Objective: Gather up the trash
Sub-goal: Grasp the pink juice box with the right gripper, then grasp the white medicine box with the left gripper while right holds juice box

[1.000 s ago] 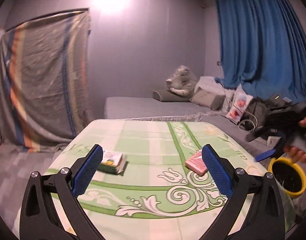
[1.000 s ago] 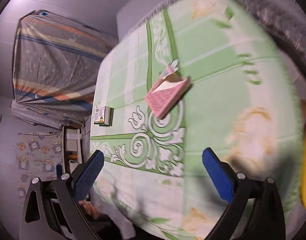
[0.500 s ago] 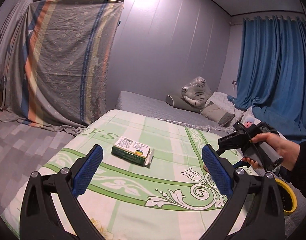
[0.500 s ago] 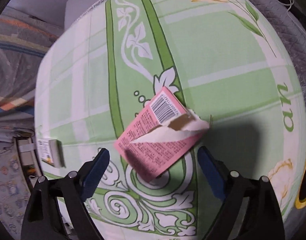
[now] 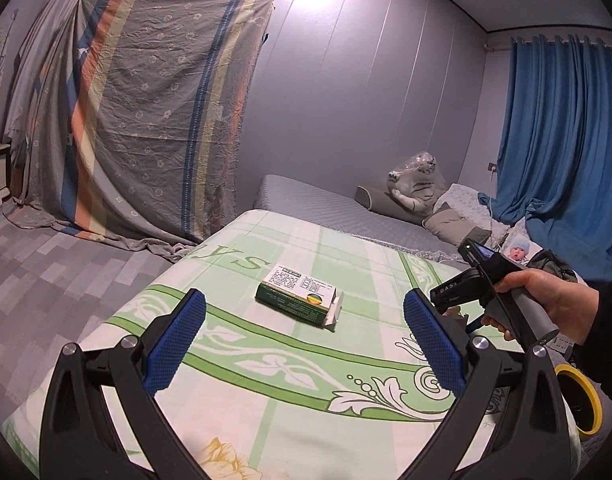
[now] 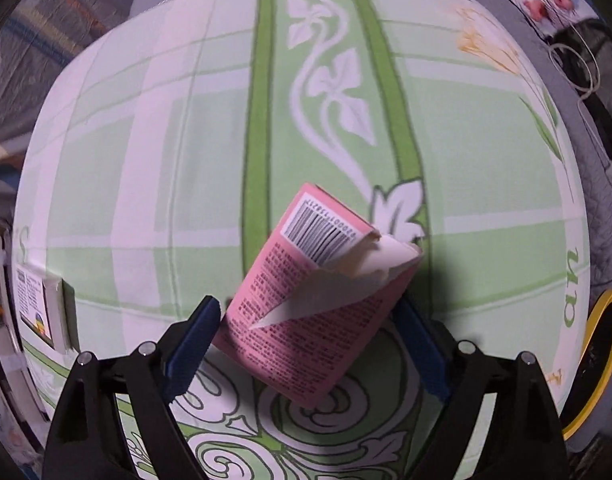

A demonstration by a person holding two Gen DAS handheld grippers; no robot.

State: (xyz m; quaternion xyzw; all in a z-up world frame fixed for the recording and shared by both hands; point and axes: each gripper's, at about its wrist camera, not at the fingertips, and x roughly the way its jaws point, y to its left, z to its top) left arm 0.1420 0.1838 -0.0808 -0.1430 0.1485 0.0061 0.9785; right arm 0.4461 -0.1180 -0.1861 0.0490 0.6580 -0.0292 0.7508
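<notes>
A torn pink carton (image 6: pixel 306 320) with a barcode lies on the green floral tablecloth (image 6: pixel 209 152). My right gripper (image 6: pixel 308 312) points straight down over it, fingers on either side and close to its edges. The jaws have narrowed but I see no squeeze on the carton. A green and white box (image 5: pixel 299 300) with an open end flap lies further along the table, and appears again as the box (image 6: pixel 37 308) at the left edge. My left gripper (image 5: pixel 303 312) is open, low over the table, with that box ahead between the fingers. A person's hand (image 5: pixel 534 300) holds the right gripper's handle.
A black bin with a yellow rim (image 5: pixel 582 400) stands off the table's right side, the same bin (image 6: pixel 602 360) showing beyond the right finger. Behind the table are a grey mattress (image 5: pixel 346 208) with pillows, a blue curtain (image 5: pixel 562 140) and a hanging striped sheet (image 5: pixel 145 120).
My right gripper tipped downward and dropped over the pink carton, with its jaws a little narrower. My left gripper swung so the green and white box sits centred ahead.
</notes>
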